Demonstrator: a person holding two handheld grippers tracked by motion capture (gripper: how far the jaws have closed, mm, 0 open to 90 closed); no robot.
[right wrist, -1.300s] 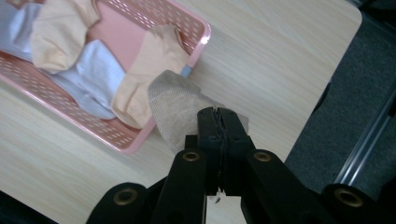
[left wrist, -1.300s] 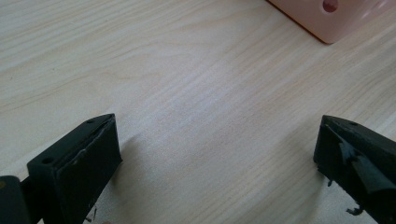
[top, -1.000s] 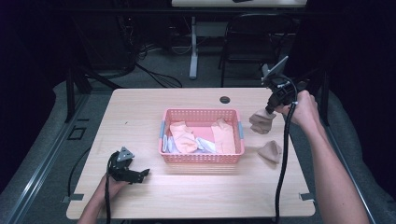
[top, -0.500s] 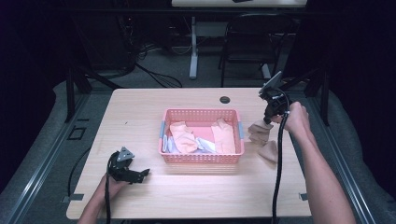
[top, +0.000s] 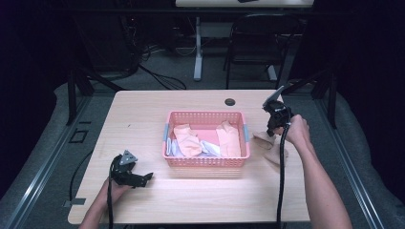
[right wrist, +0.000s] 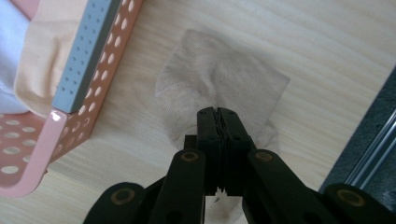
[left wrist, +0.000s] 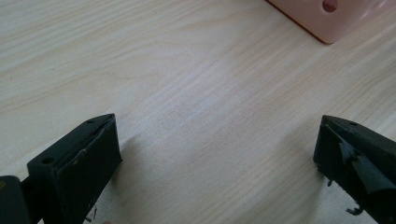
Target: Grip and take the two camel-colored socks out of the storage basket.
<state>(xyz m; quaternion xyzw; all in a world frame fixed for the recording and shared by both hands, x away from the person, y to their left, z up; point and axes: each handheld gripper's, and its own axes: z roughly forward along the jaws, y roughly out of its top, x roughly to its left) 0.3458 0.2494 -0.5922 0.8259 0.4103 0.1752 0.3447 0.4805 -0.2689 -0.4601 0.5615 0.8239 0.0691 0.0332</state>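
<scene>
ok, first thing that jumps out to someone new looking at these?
The pink basket in the middle of the wooden table, with peach and white cloth pieces lying in it. Next, the right gripper, jaws shut, over a beige sock that lies on the table just outside the basket's right end. The left gripper rests near the table's front left, jaws wide open with only bare wood between them.
</scene>
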